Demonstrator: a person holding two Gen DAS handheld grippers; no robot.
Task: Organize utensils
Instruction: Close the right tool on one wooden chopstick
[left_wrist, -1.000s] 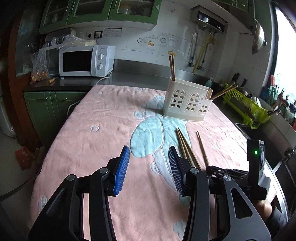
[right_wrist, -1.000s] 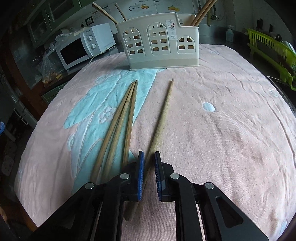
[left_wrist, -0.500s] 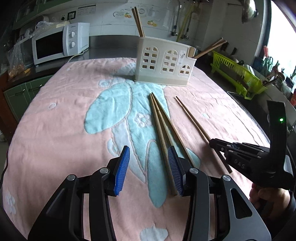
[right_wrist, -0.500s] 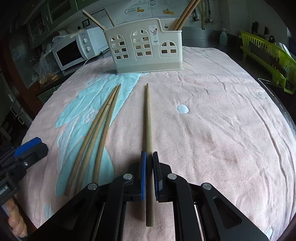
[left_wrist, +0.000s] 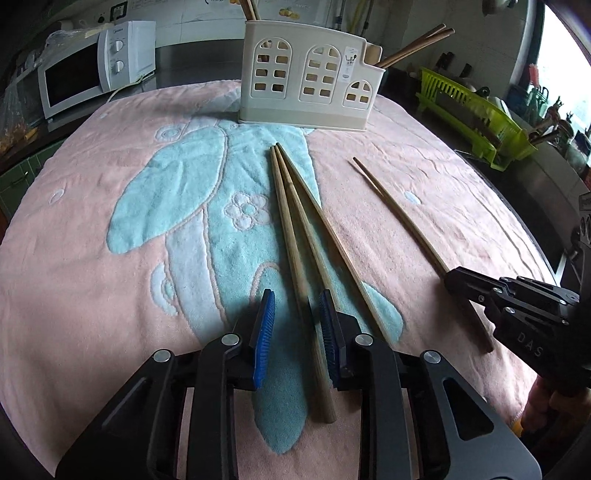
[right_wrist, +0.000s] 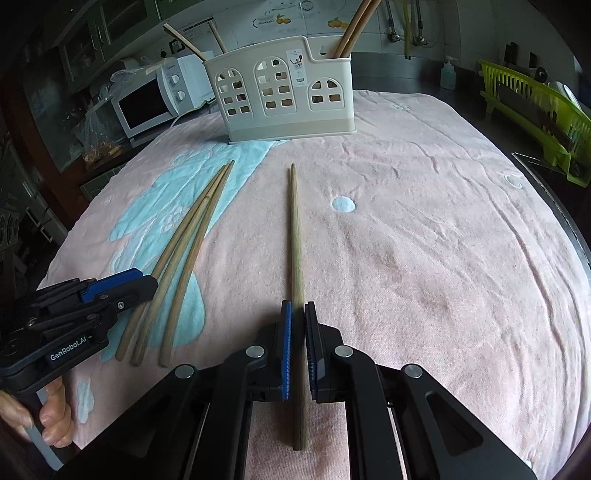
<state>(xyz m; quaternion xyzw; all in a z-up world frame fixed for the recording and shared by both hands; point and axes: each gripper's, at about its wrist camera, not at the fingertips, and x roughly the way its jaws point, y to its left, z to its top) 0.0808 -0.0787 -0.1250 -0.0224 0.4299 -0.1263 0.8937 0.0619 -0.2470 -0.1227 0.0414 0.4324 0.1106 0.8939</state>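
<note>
Three wooden chopsticks lie bunched on the pink towel. My left gripper straddles their near ends. Its jaws are closing, two sticks lie between the blue pads, and a gap still shows on the left side. A single chopstick lies to the right, with my right gripper shut on its near part. The cream utensil holder stands upright at the far end of the towel, with chopsticks leaning out of both ends.
A white microwave sits on the counter at the far left. A green dish rack stands to the right beyond the table edge. A person's hand holds the left gripper's handle.
My left gripper came down and forward over the three chopsticks, and its jaws narrowed around them. My right gripper's pads closed onto the single chopstick, which now points straight ahead.
</note>
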